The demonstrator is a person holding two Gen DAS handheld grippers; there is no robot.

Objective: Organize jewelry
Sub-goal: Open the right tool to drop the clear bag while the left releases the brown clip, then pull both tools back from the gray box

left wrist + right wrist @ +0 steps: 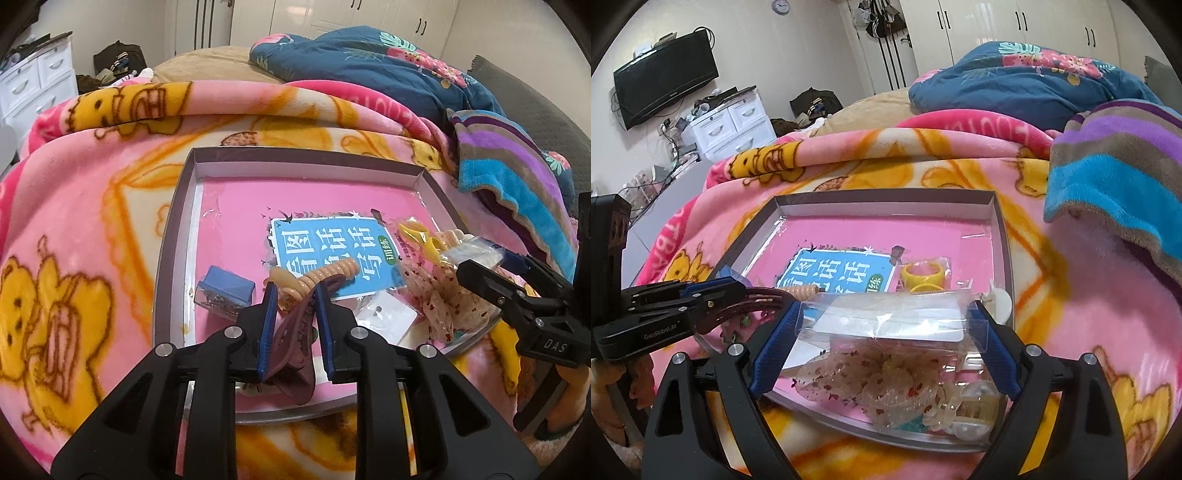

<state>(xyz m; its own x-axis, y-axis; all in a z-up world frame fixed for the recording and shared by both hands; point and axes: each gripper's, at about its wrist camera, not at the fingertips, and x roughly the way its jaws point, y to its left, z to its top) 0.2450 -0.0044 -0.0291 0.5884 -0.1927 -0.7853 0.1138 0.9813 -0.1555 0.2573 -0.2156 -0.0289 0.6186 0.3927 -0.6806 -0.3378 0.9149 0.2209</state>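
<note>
A shallow grey-rimmed box with a pink lining lies on the bed; it also shows in the right wrist view. My left gripper is shut on a maroon hair claw clip over the box's near edge. My right gripper is shut on a clear plastic packet above the box's near right corner. The right gripper shows in the left wrist view; the left gripper shows in the right wrist view. A beige spiral hair tie lies just past the claw clip.
In the box lie a blue-lidded case of small pieces, a small clear bag, yellow clips, speckled translucent scrunchies and a pale claw clip. A striped blanket lies to the right. A white dresser stands far left.
</note>
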